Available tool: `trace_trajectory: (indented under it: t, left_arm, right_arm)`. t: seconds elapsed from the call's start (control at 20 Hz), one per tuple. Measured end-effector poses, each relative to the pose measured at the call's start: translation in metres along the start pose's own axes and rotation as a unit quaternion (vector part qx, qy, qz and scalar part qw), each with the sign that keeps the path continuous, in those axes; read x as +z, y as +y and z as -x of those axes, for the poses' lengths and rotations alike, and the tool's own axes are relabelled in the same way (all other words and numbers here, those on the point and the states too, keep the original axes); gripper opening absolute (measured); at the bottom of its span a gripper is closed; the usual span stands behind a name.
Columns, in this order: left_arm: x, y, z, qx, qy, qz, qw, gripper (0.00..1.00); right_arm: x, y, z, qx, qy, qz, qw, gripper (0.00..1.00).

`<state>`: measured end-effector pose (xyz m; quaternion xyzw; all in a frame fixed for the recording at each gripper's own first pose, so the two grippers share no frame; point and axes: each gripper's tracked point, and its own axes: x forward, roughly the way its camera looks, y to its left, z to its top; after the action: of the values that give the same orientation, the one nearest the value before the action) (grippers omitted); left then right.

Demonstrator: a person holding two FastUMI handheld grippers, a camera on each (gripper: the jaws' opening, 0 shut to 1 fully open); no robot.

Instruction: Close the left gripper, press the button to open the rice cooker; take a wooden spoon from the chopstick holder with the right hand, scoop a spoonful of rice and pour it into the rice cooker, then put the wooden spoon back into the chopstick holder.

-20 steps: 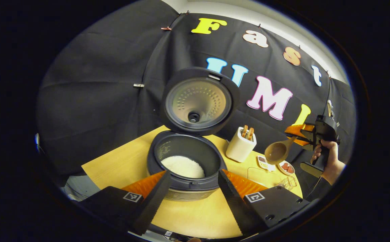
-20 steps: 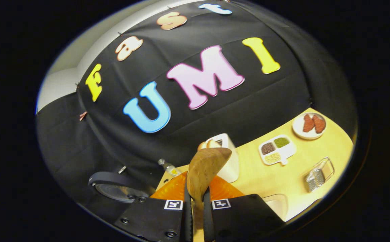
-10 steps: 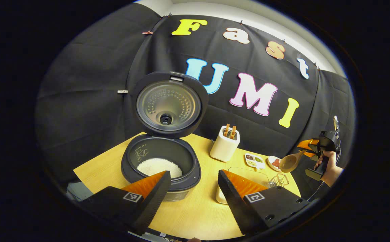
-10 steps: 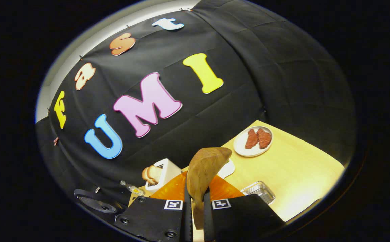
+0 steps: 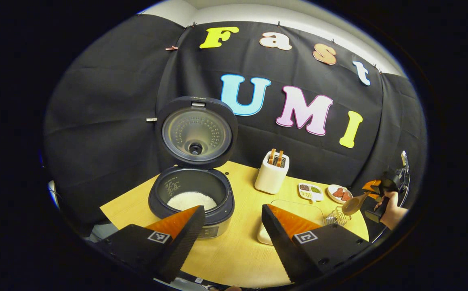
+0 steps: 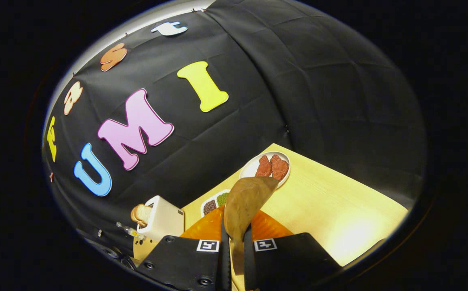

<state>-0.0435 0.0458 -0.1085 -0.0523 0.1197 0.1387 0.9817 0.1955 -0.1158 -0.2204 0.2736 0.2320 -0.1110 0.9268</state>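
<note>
The right gripper (image 5: 369,194) has carried the wooden spoon (image 6: 244,202) further right of the rice cooker (image 5: 191,198), fingers clamped on its handle. The cooker's lid is up, white rice inside. Right of it, the chopstick holder (image 5: 272,178) holds two wooden handles. The left gripper (image 5: 234,226) gapes wide, empty.

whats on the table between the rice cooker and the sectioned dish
In the left gripper view, the white chopstick holder stands between the rice cooker and the sectioned dish.

Wooden table (image 5: 242,250), rice cooker (image 5: 191,200), chopstick holder (image 5: 272,178), plates (image 5: 338,193)
</note>
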Motion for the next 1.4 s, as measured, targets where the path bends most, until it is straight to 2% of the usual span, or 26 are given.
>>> trace_trajectory:
  t: [0.2, 0.4, 0.55, 0.7, 0.75, 0.8, 0.85, 1.0, 1.1, 1.4]
  left_arm:
    - [0.000, -0.003, 0.008, 0.026, -0.002, 0.007, 1.000, 0.95]
    - [0.005, -0.003, 0.008, 0.052, -0.010, 0.020, 0.998, 0.95]
    - [0.027, 0.009, 0.007, 0.084, -0.039, 0.010, 0.996, 0.95]
    - [0.063, 0.019, 0.002, 0.097, -0.075, 0.023, 0.992, 0.96]
    - [0.081, 0.024, 0.002, 0.103, -0.094, 0.021, 0.990, 0.95]
    - [0.097, 0.030, 0.003, 0.109, -0.113, 0.014, 0.988, 0.95]
    - [0.115, 0.034, 0.003, 0.113, -0.133, 0.001, 0.985, 0.95]
    - [0.164, 0.049, -0.003, 0.130, -0.190, -0.053, 0.972, 0.95]
    - [0.193, 0.055, -0.014, 0.135, -0.219, -0.072, 0.964, 0.95]
    - [0.230, 0.066, -0.057, 0.081, -0.250, -0.076, 0.962, 0.95]
  right_arm:
    - [-0.028, -0.010, -0.013, 0.008, 0.027, 0.021, 0.999, 0.17]
    - [-0.053, -0.023, -0.030, 0.001, 0.052, 0.032, 0.998, 0.17]
    - [-0.068, -0.028, -0.037, -0.001, 0.065, 0.031, 0.997, 0.17]
    - [-0.067, -0.022, -0.034, 0.013, 0.059, 0.030, 0.998, 0.23]
    - [-0.067, -0.021, -0.034, 0.018, 0.058, 0.031, 0.998, 0.20]
    - [-0.068, -0.021, -0.031, 0.017, 0.059, 0.032, 0.998, 0.41]
    - [-0.067, -0.020, -0.028, 0.022, 0.059, 0.032, 0.998, 0.48]
    - [-0.058, -0.020, -0.005, 0.018, 0.039, 0.046, 0.998, 0.99]
    - [-0.053, -0.025, 0.020, 0.007, 0.021, 0.079, 0.997, 0.99]
    - [-0.056, -0.019, 0.107, -0.009, -0.009, 0.136, 0.991, 0.99]
